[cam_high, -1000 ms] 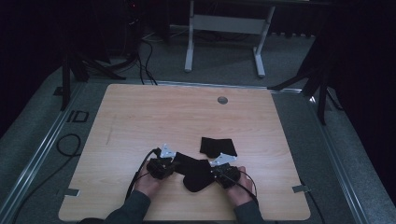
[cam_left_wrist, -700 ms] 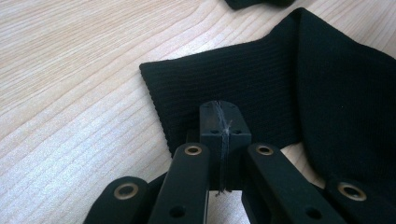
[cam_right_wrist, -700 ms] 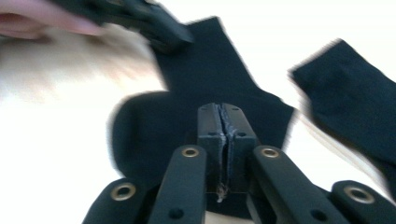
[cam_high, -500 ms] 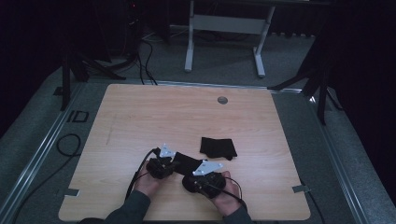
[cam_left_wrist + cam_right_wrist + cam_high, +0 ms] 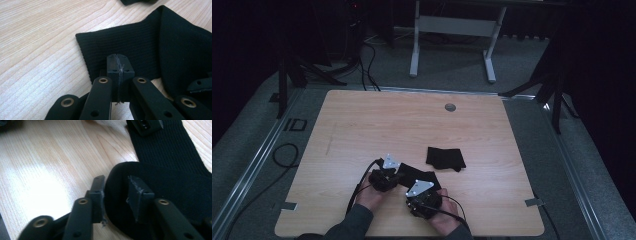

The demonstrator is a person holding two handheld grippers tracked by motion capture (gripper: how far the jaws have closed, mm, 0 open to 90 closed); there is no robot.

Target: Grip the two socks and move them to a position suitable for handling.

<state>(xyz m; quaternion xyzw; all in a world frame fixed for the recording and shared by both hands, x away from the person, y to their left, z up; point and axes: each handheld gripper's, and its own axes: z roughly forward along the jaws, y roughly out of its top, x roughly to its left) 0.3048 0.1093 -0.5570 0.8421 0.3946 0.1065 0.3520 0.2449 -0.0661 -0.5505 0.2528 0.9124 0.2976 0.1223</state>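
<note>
While our left hand-held gripper (image 5: 398,176) stays out of the reckoning as the anchor, clenched on the ribbed cuff edge of the black sock (image 5: 140,47) at the lower middle of the high view, we judge the step in hand to be a re-grip for folding or flattening. That sock lies on the tabletop (image 5: 377,125) between our two hands, with a second, folded dark sock (image 5: 445,158) just up and to the right of it. Our right hand-held gripper (image 5: 116,192) has just been opening; its jaws stand apart around the rounded toe end, one pad lying on the fabric, not pinching it. Next, we think, the right jaws must settle on a fresh hold and close before any pull.
</note>
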